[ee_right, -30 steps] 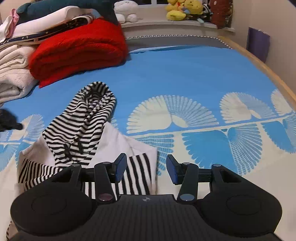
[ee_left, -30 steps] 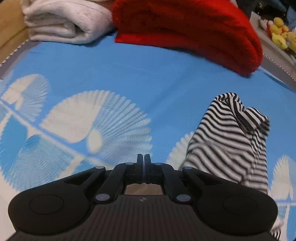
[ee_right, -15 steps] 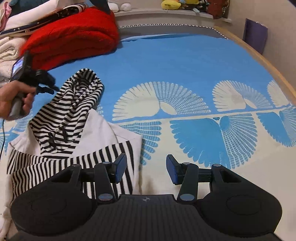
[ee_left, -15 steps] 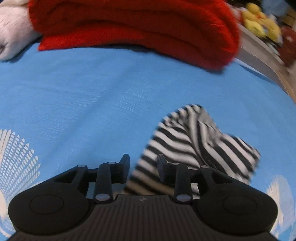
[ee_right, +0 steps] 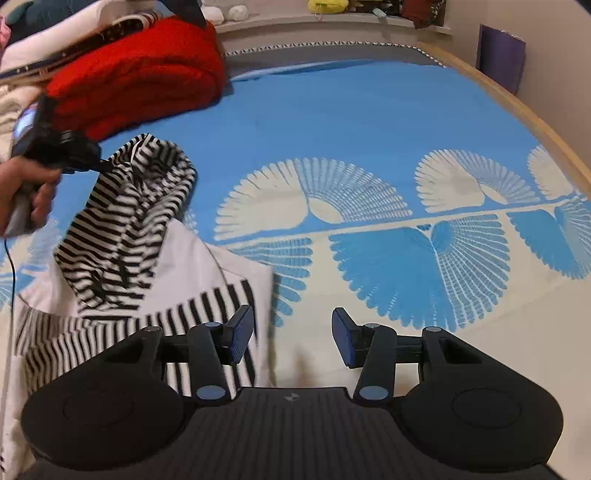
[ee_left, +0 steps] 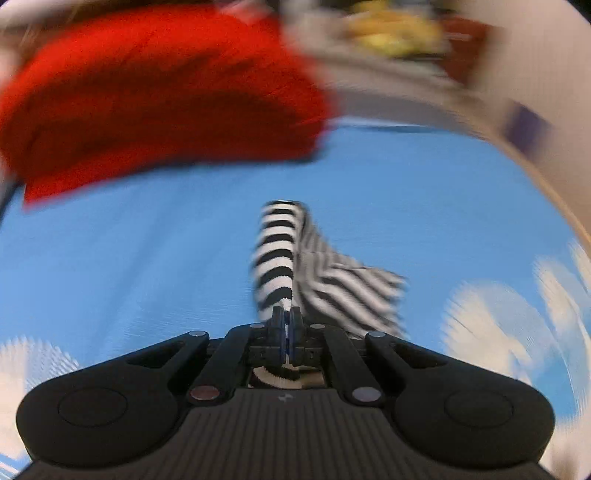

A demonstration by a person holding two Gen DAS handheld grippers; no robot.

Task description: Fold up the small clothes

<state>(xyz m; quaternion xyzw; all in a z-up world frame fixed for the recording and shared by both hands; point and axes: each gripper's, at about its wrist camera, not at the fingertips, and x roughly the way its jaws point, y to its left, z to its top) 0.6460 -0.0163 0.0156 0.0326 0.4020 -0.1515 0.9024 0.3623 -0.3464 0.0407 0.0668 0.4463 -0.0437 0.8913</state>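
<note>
While the left hand-held gripper (ee_left: 287,316) pinches the striped hood's edge (ee_left: 275,258), the right (ee_right: 292,334) gapes empty.

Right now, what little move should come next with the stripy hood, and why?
Probably carry the black-and-white striped hood down onto the white body of the garment. The left tool is shut on the hood's edge and lifts it off the blue bedsheet, while the right tool waits open.

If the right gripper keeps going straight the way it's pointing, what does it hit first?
Probably nothing solid soon: the open right gripper points across the blue patterned bedspread, its left finger above the edge of the striped garment. Straight ahead lies only bedspread, then the grey ledge at the far end. Depth is unclear.
</note>
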